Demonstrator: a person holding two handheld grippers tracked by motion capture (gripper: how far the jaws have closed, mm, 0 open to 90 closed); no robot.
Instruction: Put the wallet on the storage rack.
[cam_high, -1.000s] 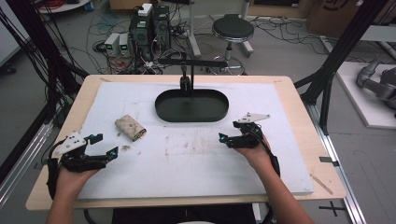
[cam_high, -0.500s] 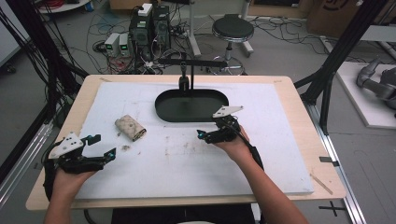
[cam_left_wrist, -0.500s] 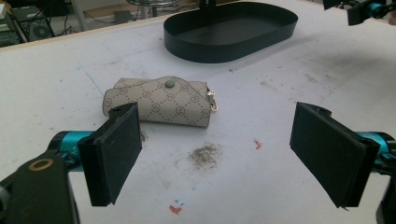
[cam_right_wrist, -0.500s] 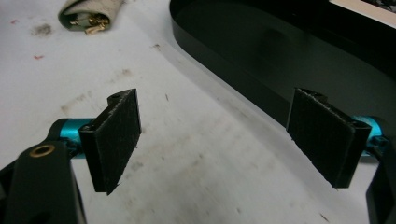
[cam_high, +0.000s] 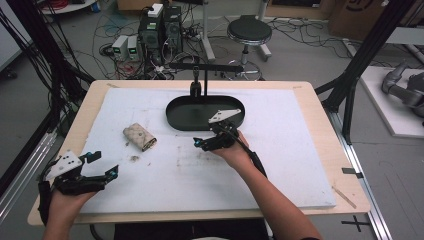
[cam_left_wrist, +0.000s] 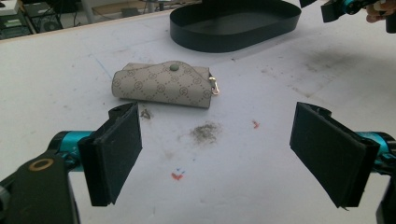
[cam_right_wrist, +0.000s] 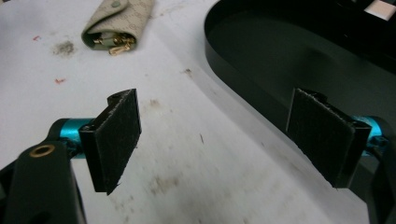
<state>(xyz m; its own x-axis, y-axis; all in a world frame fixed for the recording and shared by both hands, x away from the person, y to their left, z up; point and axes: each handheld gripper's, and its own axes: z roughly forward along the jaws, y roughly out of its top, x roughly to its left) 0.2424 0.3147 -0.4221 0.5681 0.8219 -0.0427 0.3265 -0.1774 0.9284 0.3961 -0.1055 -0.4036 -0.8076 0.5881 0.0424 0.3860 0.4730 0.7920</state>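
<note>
Beige key pouch (cam_high: 139, 137) lies at nine o'clock from the wide-open right gripper (cam_high: 206, 143), long axis slanting toward it; left gripper (cam_high: 102, 170), also wide, sits nearer

White-covered wooden table with two things laid on it

A wooden table (cam_high: 320, 107) is covered by a stained white mat (cam_high: 280, 150). A black oval tray (cam_high: 180, 117) is set on the mat near the far middle, and a beige patterned key pouch (cam_high: 139, 137) is laid on its side left of the tray, well apart from it. Small dirt marks are seen beside the pouch.
</note>
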